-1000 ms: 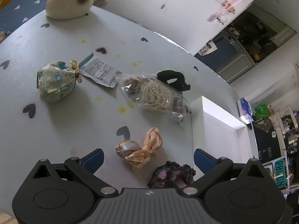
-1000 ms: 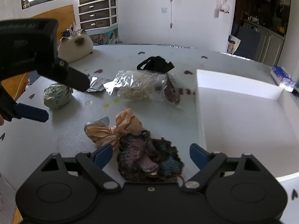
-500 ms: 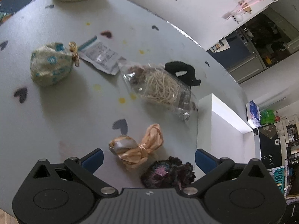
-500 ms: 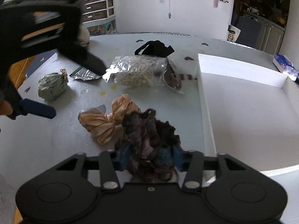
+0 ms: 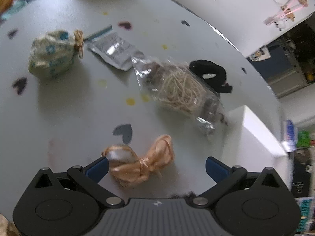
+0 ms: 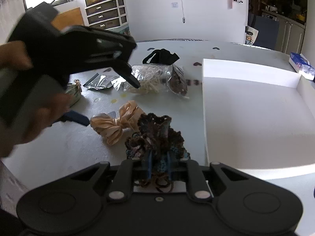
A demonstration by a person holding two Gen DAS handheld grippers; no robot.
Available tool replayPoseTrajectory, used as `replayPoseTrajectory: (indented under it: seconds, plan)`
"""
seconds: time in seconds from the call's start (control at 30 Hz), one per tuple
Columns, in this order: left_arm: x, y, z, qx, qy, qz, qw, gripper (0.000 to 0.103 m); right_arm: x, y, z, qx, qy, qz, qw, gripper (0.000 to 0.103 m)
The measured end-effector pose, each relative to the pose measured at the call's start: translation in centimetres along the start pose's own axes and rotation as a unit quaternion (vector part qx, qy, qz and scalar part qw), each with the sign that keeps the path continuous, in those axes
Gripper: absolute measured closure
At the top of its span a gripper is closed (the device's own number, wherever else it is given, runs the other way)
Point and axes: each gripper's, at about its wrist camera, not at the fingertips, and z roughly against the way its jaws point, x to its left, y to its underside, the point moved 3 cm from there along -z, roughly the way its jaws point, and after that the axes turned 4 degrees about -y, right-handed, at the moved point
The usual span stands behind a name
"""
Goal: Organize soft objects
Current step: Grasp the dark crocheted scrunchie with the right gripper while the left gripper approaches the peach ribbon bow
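A dark crocheted scrunchie [image 6: 157,133] stands up between the blue pads of my right gripper [image 6: 159,164]; the jaws are closing and the pads press into the yarn. Left of it on the grey table lies a peach satin bow [image 6: 116,123]. In the left wrist view the bow [image 5: 141,163] lies between the wide-open fingers of my left gripper [image 5: 157,167], its silvery end touching the left fingertip [image 5: 98,167]. The right wrist view shows the left gripper [image 6: 113,103] coming in from the left, held by a hand.
A white tray [image 6: 248,66] sits right of the scrunchie. Farther back lie a clear bag of cream strings [image 5: 177,90], a black band [image 5: 210,72], a foil sachet [image 5: 114,49] and a floral pouch [image 5: 52,54]. A tissue pack [image 6: 299,64] lies beyond the tray.
My right gripper has shut on the dark scrunchie and squeezed it upright. The left gripper, still open, has moved down and forward until the peach bow sits between its fingers.
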Motion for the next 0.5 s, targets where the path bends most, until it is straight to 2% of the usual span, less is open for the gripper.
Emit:
replayPoseTrajectory:
  seconds: [0.07, 0.2, 0.4, 0.5]
  plan:
    - [-0.6, 0.2, -0.3, -0.011, -0.021, -0.004, 0.9997, 0.0, -0.3, 0.3, 0.5, -0.001, -0.004, -0.002, 1.0, 0.087]
    - [-1.5, 0.7, -1.3, -0.008, -0.056, 0.01, 0.9984, 0.0, -0.8, 0.8, 1.3, -0.002, -0.008, -0.007, 1.0, 0.087]
    - [-1.2, 1.2, -3.3, -0.006, -0.138, 0.057, 0.9888, 0.0, -1.7, 1.5, 2.3, -0.002, -0.007, -0.019, 1.0, 0.087]
    - [-0.9, 1.5, -3.9, -0.019, -0.152, 0.049, 0.987, 0.009, -1.9, 1.8, 2.6, -0.002, -0.007, -0.023, 1.0, 0.087]
